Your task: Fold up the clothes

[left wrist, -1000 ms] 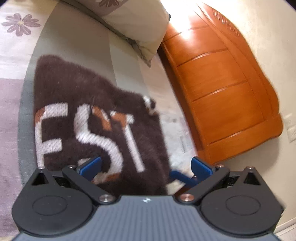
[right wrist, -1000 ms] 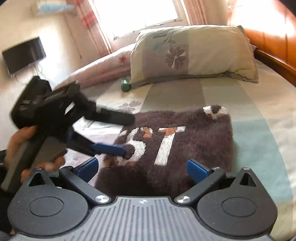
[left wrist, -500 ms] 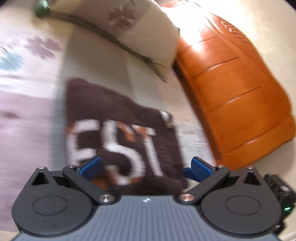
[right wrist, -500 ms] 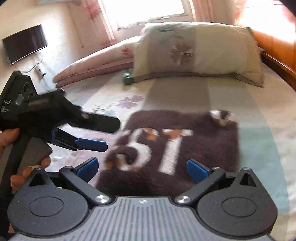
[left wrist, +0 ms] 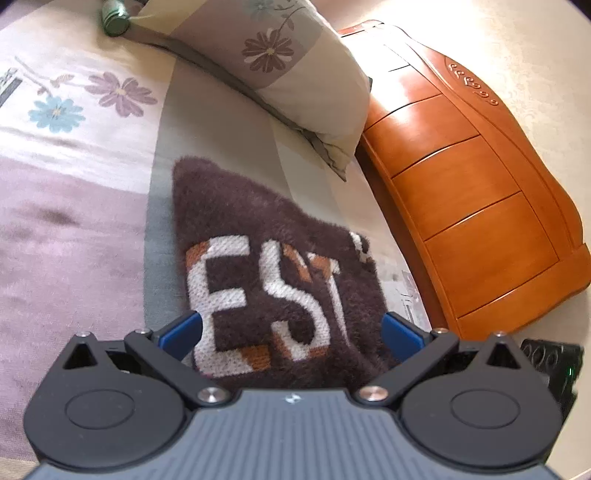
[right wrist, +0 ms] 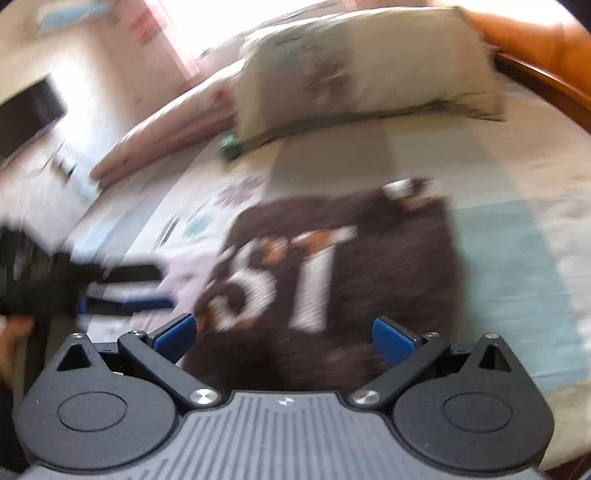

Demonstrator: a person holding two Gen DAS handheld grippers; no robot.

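A fuzzy dark brown sweater (left wrist: pixel 258 236) with white and orange letters lies folded into a compact rectangle on the bed. In the left wrist view my left gripper (left wrist: pixel 291 328) hovers open above its near edge, nothing between the blue fingers. The right wrist view is blurred by motion; the same sweater (right wrist: pixel 388 251) lies ahead of my right gripper (right wrist: pixel 282 336), which is open and holds nothing. My left gripper (right wrist: pixel 122 291) shows as a dark smear left of the sweater, with a hand (right wrist: pixel 14 336) on it.
A floral pillow (left wrist: pixel 280 66) lies beyond the sweater against an orange wooden headboard (left wrist: pixel 461 173). A green bottle (left wrist: pixel 114 18) rests beside the pillow. The floral bedsheet (left wrist: pixel 66 221) spreads wide to the left. A dark screen (right wrist: pixel 29 114) hangs on the far wall.
Both grippers have pulled back and up from the sweater, staying open. The left one has left the sweater's edge. The sweater stays folded in place.
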